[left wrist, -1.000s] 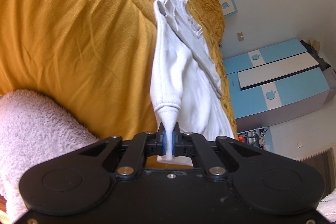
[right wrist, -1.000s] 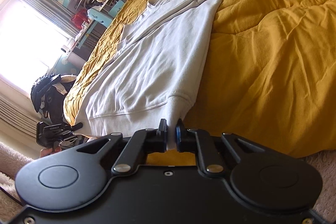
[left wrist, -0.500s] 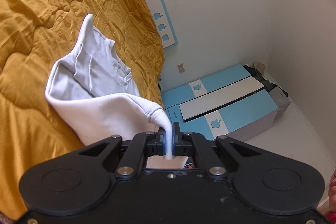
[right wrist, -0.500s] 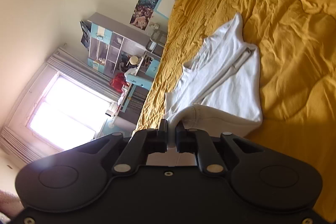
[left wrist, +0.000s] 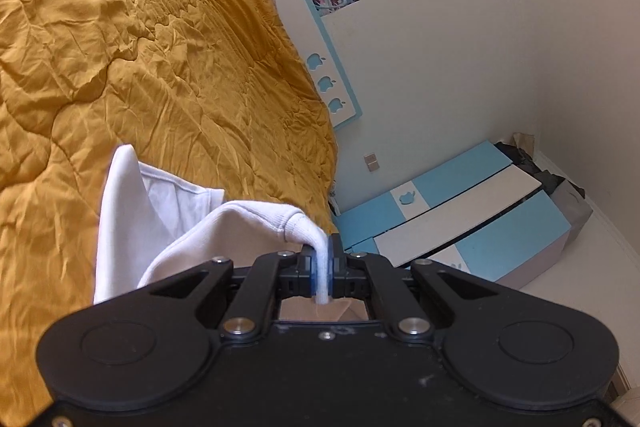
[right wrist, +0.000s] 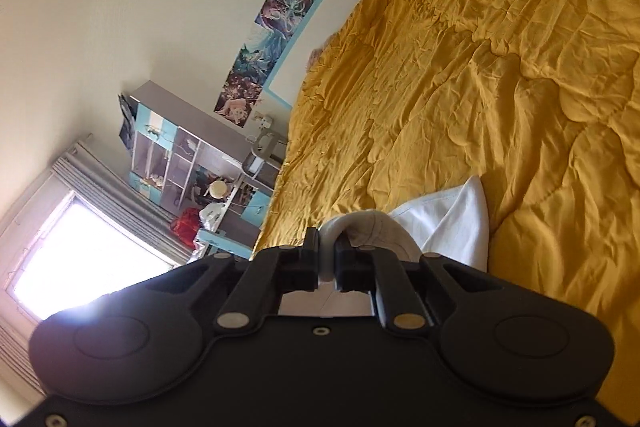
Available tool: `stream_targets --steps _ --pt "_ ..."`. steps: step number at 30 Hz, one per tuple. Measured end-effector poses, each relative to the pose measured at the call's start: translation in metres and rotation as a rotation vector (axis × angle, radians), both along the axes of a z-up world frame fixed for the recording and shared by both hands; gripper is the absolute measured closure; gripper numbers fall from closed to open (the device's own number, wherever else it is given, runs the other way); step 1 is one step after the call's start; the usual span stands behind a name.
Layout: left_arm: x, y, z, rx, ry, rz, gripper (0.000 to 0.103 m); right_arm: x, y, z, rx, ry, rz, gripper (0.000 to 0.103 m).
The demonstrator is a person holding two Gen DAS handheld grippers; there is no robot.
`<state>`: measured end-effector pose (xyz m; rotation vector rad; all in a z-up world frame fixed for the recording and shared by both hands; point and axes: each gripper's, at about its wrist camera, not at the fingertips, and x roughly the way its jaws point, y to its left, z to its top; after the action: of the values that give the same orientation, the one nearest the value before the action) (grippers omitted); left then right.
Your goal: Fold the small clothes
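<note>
Over the bed, the left tool [left wrist: 322,269] pinches the ribbed hem of a white sweatshirt [left wrist: 168,223], and the right tool [right wrist: 327,261] is clamped on another bunch of the same hem. The sweatshirt drapes from both down onto the mustard quilt [left wrist: 160,59], its far end lying there.

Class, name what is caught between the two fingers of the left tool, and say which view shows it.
A ribbed hem corner of the white garment is pinched in the left tool, seen in the left wrist view.
</note>
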<state>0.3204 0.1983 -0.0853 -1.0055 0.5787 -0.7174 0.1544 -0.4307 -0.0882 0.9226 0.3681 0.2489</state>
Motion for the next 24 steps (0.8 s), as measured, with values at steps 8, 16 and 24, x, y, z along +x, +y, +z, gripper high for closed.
stream_targets --steps 8,16,24 --pt "0.079 0.011 -0.041 0.118 0.165 0.219 0.075 0.102 -0.008 -0.031 -0.025 0.157 -0.131 0.072" --pt "-0.017 0.049 -0.019 0.317 0.06 0.128 0.068 0.016 -0.007 -0.021 -0.058 0.109 -0.063 0.057" --pt "-0.076 0.045 -0.039 0.572 -0.002 0.016 0.063 -0.071 0.004 -0.028 -0.349 0.181 -0.02 0.043"
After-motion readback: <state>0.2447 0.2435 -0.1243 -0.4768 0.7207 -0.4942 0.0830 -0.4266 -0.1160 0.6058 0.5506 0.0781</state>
